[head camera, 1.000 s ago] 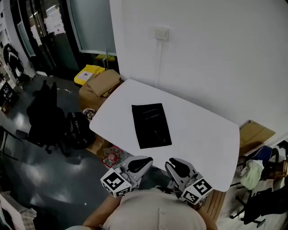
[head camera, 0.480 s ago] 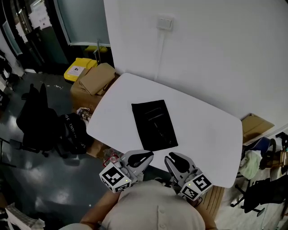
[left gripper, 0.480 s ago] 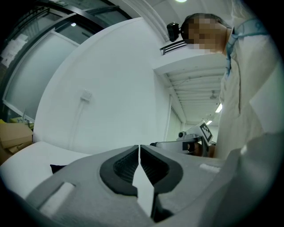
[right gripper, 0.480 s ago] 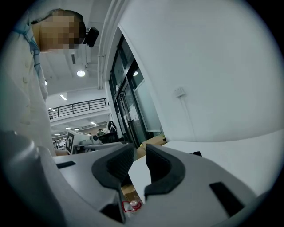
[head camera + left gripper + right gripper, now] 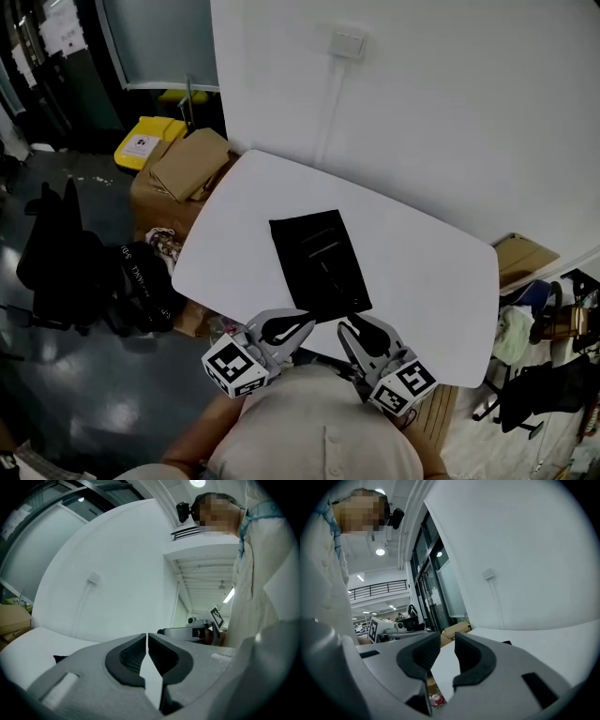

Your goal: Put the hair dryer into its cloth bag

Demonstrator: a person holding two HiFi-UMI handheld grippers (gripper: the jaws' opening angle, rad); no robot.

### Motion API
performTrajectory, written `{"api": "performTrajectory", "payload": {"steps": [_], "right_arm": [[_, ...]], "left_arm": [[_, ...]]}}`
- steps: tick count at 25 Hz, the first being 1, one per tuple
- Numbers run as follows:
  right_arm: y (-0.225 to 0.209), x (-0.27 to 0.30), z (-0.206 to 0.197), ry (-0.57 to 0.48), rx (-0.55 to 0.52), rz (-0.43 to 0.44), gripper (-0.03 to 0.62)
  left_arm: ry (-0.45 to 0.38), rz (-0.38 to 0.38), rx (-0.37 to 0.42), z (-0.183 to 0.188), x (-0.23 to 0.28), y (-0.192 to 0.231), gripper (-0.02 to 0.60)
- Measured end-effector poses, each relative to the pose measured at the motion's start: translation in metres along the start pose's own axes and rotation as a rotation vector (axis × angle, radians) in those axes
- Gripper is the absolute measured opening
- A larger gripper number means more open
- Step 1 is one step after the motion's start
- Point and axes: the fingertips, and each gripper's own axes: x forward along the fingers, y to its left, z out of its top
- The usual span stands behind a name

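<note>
Squarely on the white, round-cornered surface (image 5: 422, 281): a flat black rectangular cloth bag (image 5: 319, 264), long side running away from the person, near end close to the front edge. Lies slack, with faint ridges across the top; hair dryer not distinguishable from the dark cloth.

Just off that front edge: left tool (image 5: 306, 325), grey and two-jawed, held about level and aimed toward the bag's near end. Shows, in the left gripper view, both ribbed pads (image 5: 133, 656) pressed together at the tips, gripping nothing. Carries a cube with black-and-white square markers (image 5: 234, 367) at the rear.

Close beside it: right tool (image 5: 345, 327), same build, with its own marker cube (image 5: 403, 386). Stands slightly open, having just been opening further; holds nothing, with only bare surface and floor showing through the narrow gap. Clear of the bag, like the left.

Behind the surface: a plain white wall with a white switch plate (image 5: 349, 43) and a thin cable dropping from it. Left of the surface, on the dark floor: brown cardboard boxes (image 5: 187, 167), a yellow bin (image 5: 145, 142), a black office chair (image 5: 56, 262) and a black sack with pale lettering (image 5: 141, 281). Right of it: more flat brown cardboard (image 5: 520, 258).
</note>
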Motion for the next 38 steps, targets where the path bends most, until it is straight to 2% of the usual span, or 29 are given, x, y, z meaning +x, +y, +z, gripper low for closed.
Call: {"api": "performTrajectory", "payload": {"steps": [12,27,38], "right_arm": [[-0.049,0.02,-0.017,0.104,-0.035,-0.095,0.149],[-0.111,0.063,-0.074,0.256,-0.001,-0.065,0.199],[-0.136,0.087,-0.101,0.329,-0.013,-0.074,0.232]], "left_arm": [[0.09,-0.038,-0.03,-0.035,0.024,0.022,0.012],[0.208,-0.027,-0.067,-0.093,0.068,0.045,0.012],[0.245,-0.017,-0.084,-0.11,0.082,0.061,0.012]]}}
